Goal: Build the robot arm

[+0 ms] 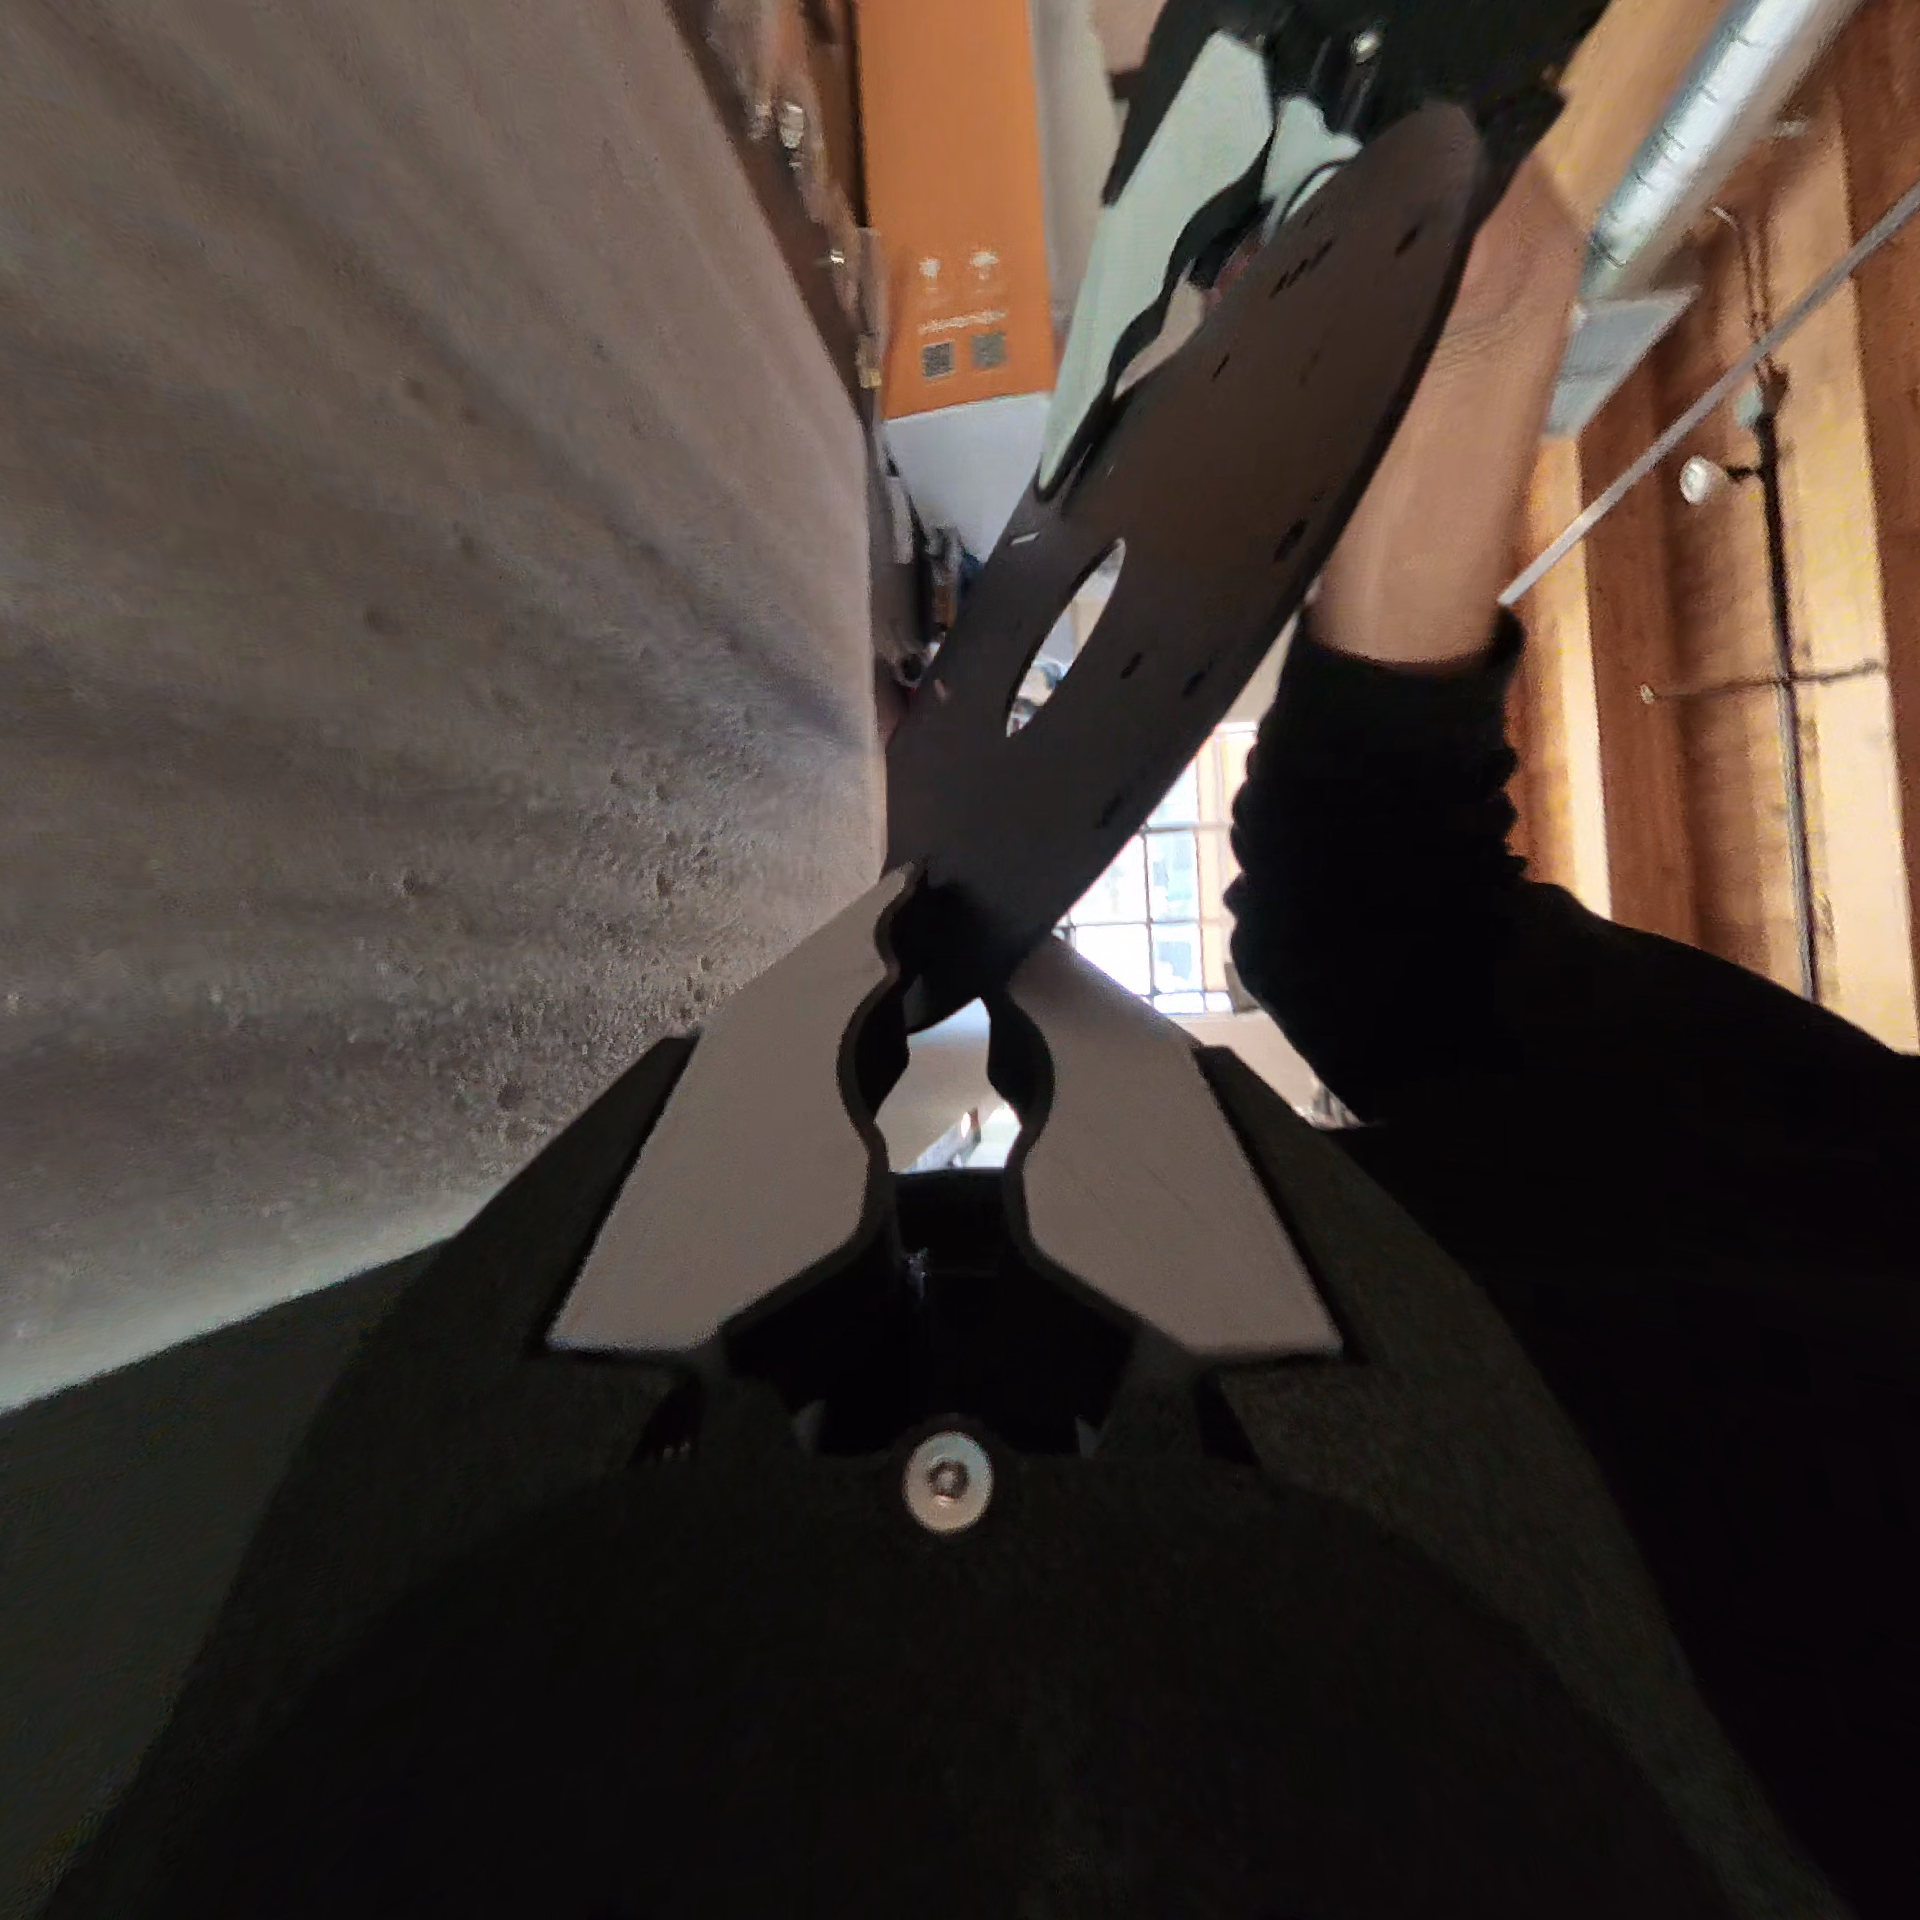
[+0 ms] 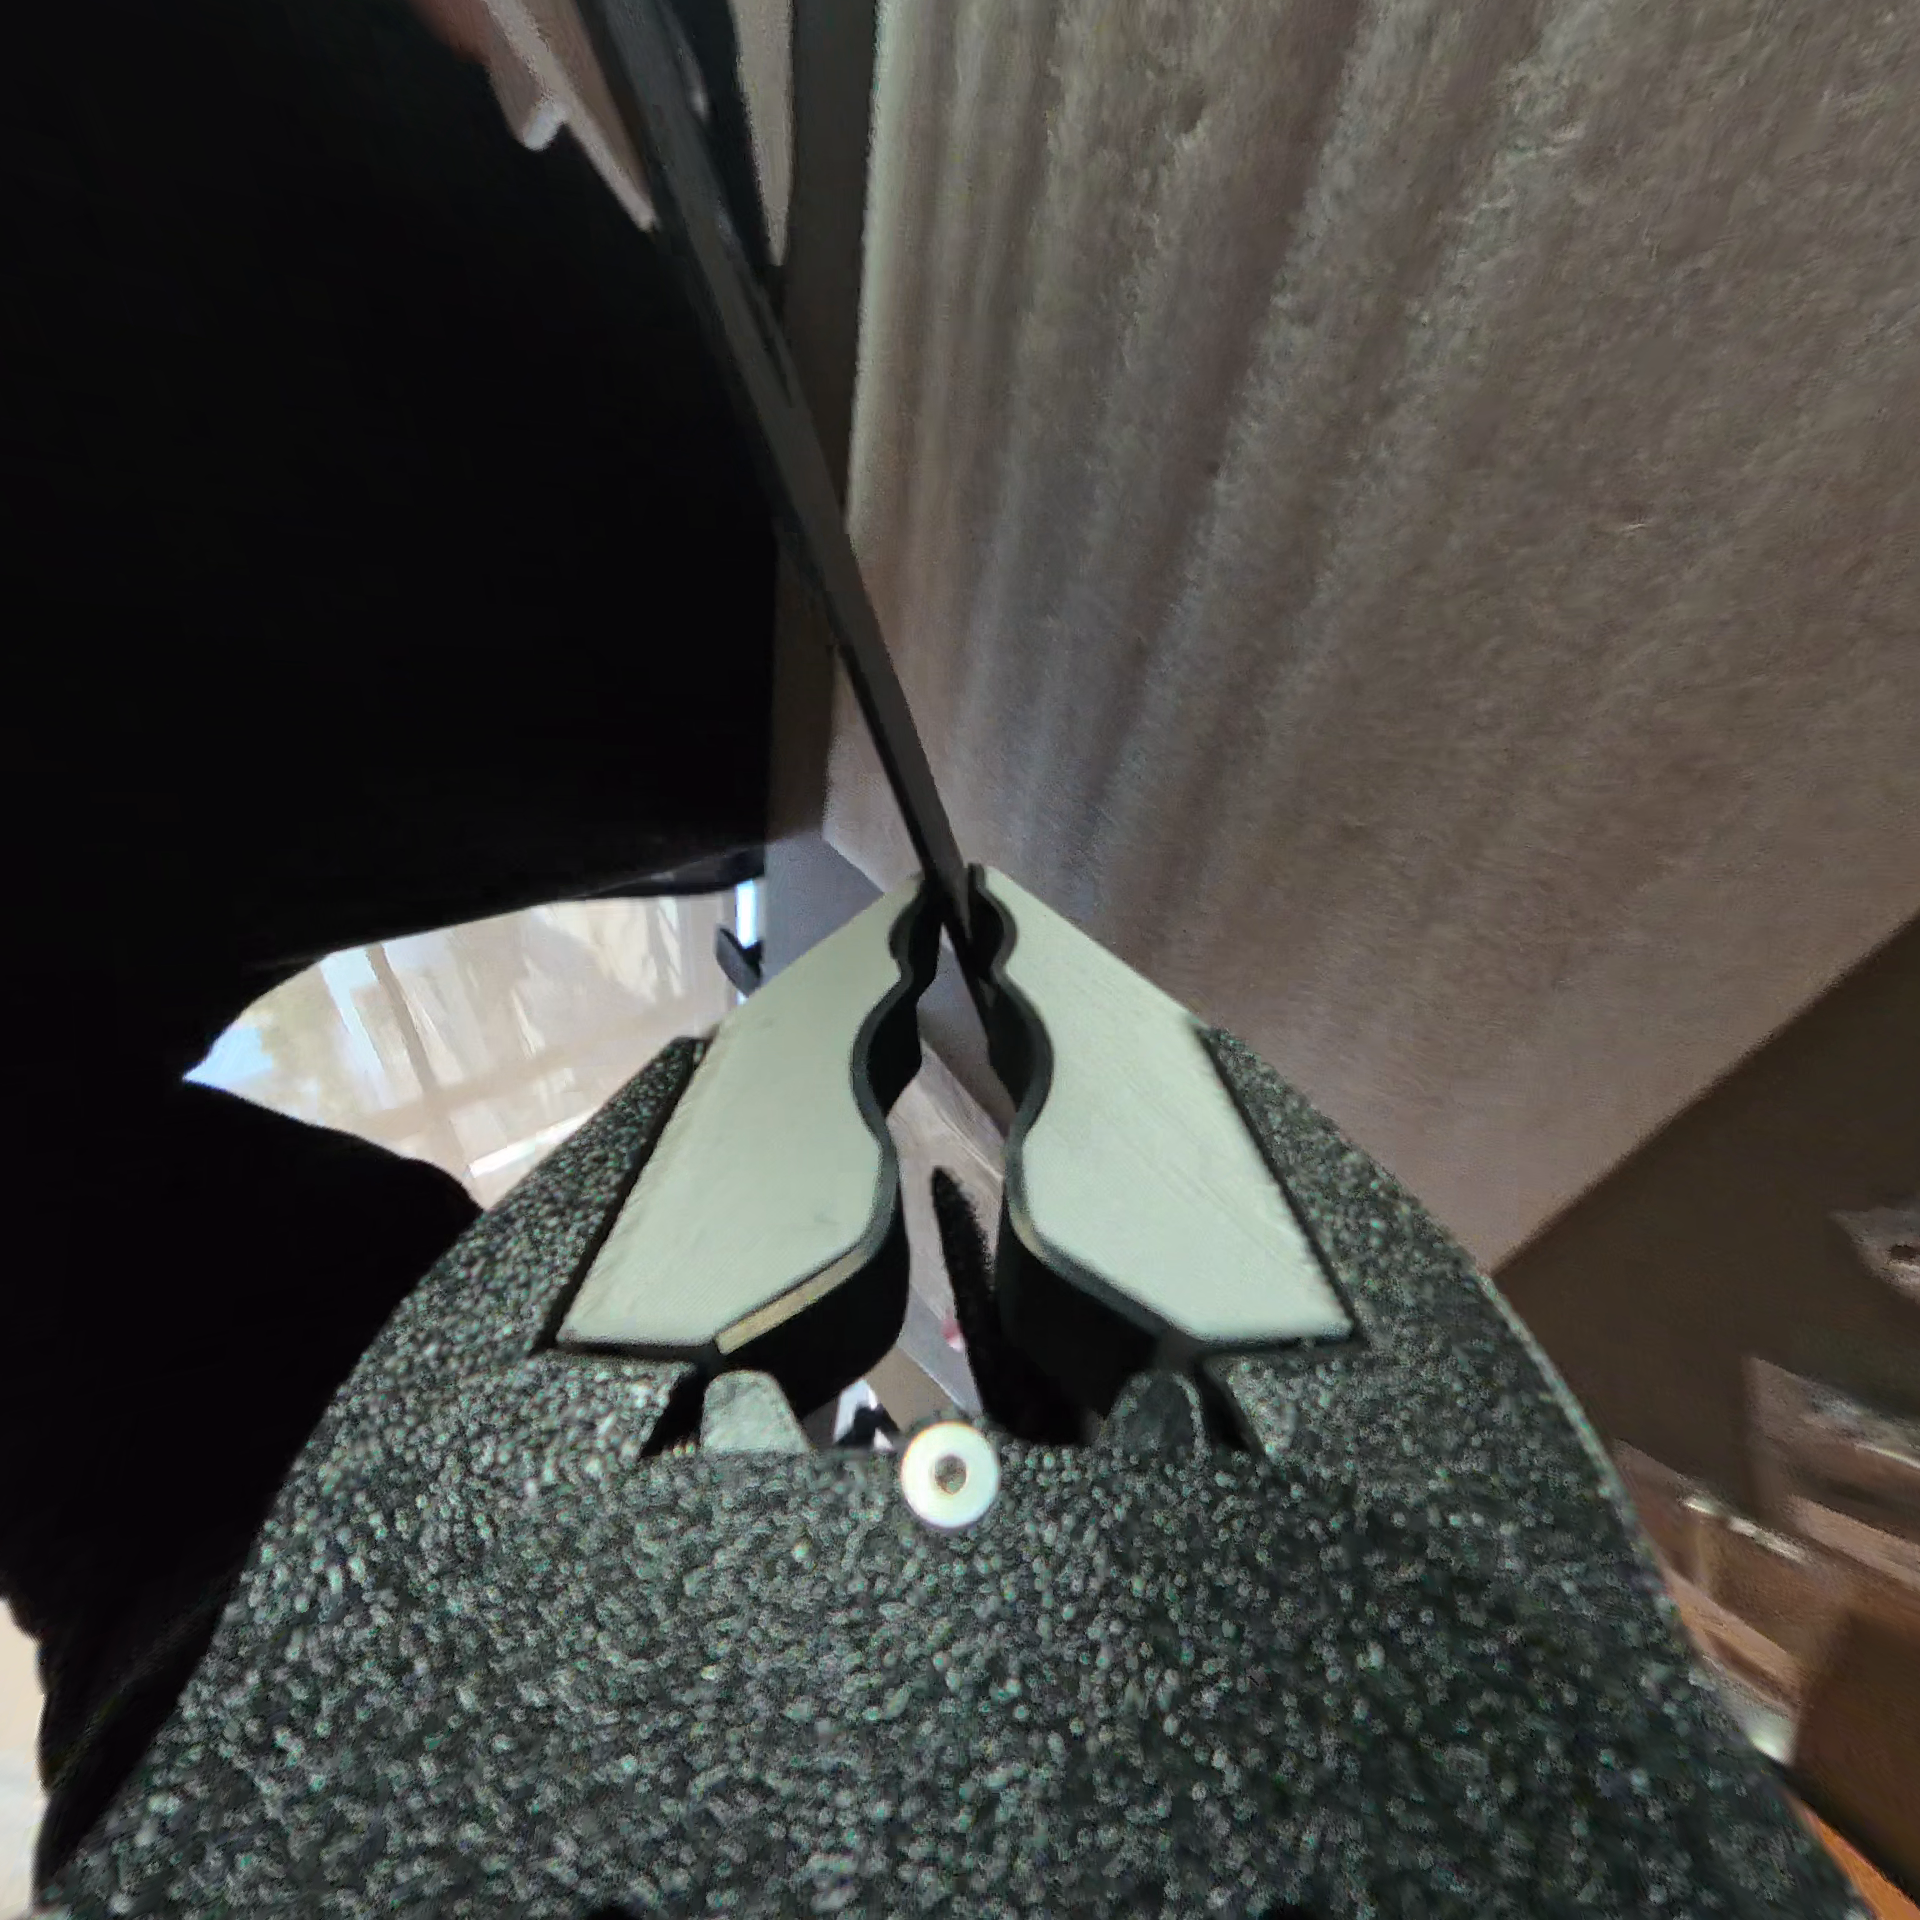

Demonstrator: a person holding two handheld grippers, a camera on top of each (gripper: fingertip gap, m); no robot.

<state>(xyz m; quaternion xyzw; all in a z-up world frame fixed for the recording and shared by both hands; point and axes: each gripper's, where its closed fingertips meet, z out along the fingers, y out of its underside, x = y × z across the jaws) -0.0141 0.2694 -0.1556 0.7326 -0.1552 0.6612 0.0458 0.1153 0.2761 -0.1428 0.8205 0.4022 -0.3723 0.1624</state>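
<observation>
My left gripper [image 1: 951,914] is shut on the near edge of a flat black plate [image 1: 1174,582] that has a large oval hole and several small slots. The plate is held up in the air, tilted. At its far end my right gripper [image 1: 1226,239] grips it, held by a person's hand [image 1: 1455,416] in a black sleeve. In the right wrist view, my right gripper [image 2: 951,899] is shut on the same black plate [image 2: 769,395], seen edge-on as a thin dark strip running up and left.
A grey textured surface [image 1: 416,623] fills the left of the left wrist view and the right of the right wrist view [image 2: 1403,520]. An orange box [image 1: 951,208], wooden panels [image 1: 1714,623], a metal duct [image 1: 1714,114] and a window [image 1: 1164,894] lie behind. A dark sleeve [image 2: 364,468] fills the left. Left tips to right tips: about 15 centimetres.
</observation>
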